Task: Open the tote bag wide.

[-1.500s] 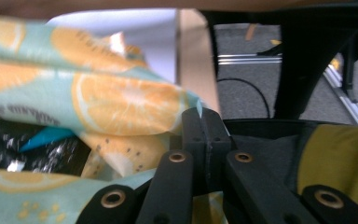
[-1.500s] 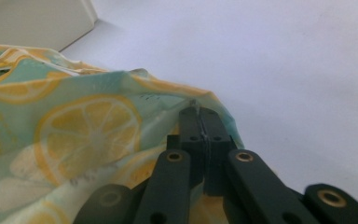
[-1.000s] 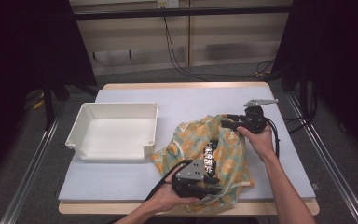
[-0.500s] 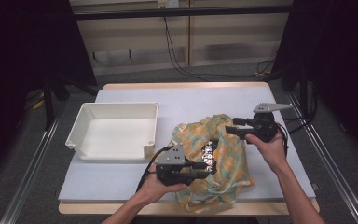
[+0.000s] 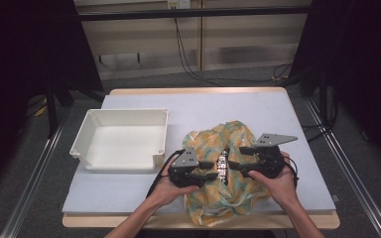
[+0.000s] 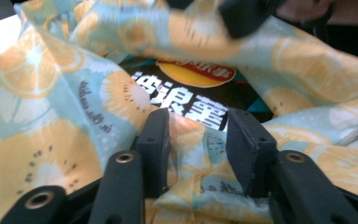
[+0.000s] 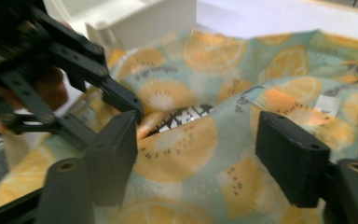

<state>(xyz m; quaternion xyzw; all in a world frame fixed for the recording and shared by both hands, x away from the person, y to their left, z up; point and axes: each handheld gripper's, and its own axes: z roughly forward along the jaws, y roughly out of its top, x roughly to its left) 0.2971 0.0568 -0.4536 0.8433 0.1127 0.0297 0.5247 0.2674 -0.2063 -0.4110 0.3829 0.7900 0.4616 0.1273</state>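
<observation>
Compared with half a second ago, I see that both my hands came closer together: the right gripper (image 5: 234,164) moved down and toward me from the far right of the cloth, and the left gripper (image 5: 212,174) shifted right, so now they face each other over the middle of the crumpled fabric bag printed with orange slices on pale blue (image 5: 238,191). The bag lies at the near right part of the light grey table mat (image 5: 129,191), and in its opening I see a black snack packet with white characters and a yellow-red logo (image 6: 186,93). In the left gripper view the black jaws stand a little apart with a fold of the bag's edge between them, just before the packet. In the right gripper view the jaws are wide apart above the fabric, and the left gripper is near. Both forearms come from the near edge, with the hands around the grippers. Further left stands the white rectangular plastic tray (image 5: 87,131), just beside the bag.
</observation>
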